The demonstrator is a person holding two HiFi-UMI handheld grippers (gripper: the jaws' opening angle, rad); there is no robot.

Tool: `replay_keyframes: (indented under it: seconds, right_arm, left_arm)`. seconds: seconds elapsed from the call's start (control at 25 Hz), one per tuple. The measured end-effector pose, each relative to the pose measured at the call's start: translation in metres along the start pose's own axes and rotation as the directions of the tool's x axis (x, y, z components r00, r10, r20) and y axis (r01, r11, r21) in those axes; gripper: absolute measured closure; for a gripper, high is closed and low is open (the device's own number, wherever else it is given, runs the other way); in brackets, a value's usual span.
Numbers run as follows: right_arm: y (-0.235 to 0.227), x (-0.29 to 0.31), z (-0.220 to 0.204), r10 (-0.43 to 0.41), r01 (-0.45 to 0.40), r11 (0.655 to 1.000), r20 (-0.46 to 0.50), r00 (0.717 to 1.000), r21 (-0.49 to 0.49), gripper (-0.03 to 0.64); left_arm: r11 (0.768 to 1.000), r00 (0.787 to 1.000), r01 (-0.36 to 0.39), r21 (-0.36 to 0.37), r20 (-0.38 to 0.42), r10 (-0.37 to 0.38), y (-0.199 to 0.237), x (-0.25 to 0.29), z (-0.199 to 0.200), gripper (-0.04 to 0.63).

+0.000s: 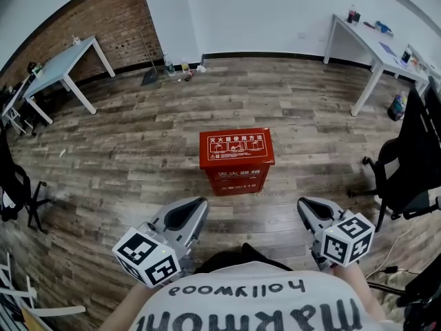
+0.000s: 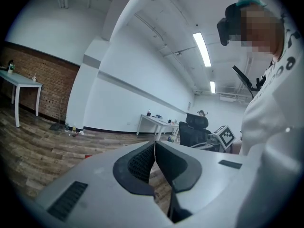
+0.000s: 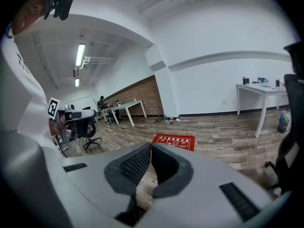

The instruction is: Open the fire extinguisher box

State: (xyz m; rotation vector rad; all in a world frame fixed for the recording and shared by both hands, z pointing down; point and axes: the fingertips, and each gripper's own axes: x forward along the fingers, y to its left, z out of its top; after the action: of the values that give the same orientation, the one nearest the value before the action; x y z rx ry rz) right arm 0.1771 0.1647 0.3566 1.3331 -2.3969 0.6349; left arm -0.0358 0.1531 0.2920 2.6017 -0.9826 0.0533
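Fire extinguisher box (image 1: pixel 236 158): red, lid down, standing on the wood floor (image 1: pixel 138 140) mid-room, touched by neither gripper.
Grey table (image 1: pixel 65 62): far left of the box and beyond it, by the brick wall (image 1: pixel 103 19).
Left gripper (image 1: pixel 198 204): just short of the box, to its left; jaws pressed together, nothing between them.
Right gripper (image 1: pixel 303 204): short of the box, to its right; jaws closed tight, empty.
White table (image 1: pixel 372 43): far right of the box, beyond it.
Black chair (image 1: pixel 413 154): right of the box, well apart.

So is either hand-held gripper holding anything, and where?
Nothing is held. The left hand-held gripper and right hand-held gripper are both shut and empty, short of the red fire extinguisher box.
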Motion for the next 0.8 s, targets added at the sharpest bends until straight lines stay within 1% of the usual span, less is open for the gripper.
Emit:
replay_keyframes:
  seconds: [0.12, 0.2, 0.4, 0.6, 0.8]
  right_arm:
    - [0.000, 0.006, -0.002, 0.023, -0.022, 0.999, -0.006, 1.000, 0.031, 0.606]
    - [0.002, 0.011, -0.003, 0.035, -0.034, 0.999, -0.014, 0.999, 0.034, 0.606]
    - [0.001, 0.026, -0.003, 0.047, -0.046, 0.998, -0.029, 0.998, 0.036, 0.606]
    - [-0.006, 0.040, 0.007, 0.030, -0.029, 0.999, -0.032, 0.999, 0.035, 0.606]
    - [-0.016, 0.050, 0.015, 0.004, -0.002, 0.999, -0.052, 0.999, 0.046, 0.606]
  left_arm:
    - [1.000, 1.000, -0.025, -0.008, -0.014, 0.025, 0.005, -0.004, -0.002, 0.584]
    - [0.999, 0.999, -0.040, -0.020, -0.024, 0.040, 0.009, -0.006, -0.004, 0.584]
    - [0.999, 0.998, -0.043, -0.023, -0.037, 0.042, 0.016, -0.002, -0.008, 0.584]
    - [0.999, 0.999, -0.033, -0.041, -0.026, 0.032, 0.039, 0.011, -0.002, 0.584]
    - [0.999, 1.000, 0.003, -0.045, -0.023, -0.004, 0.054, 0.031, 0.010, 0.584]
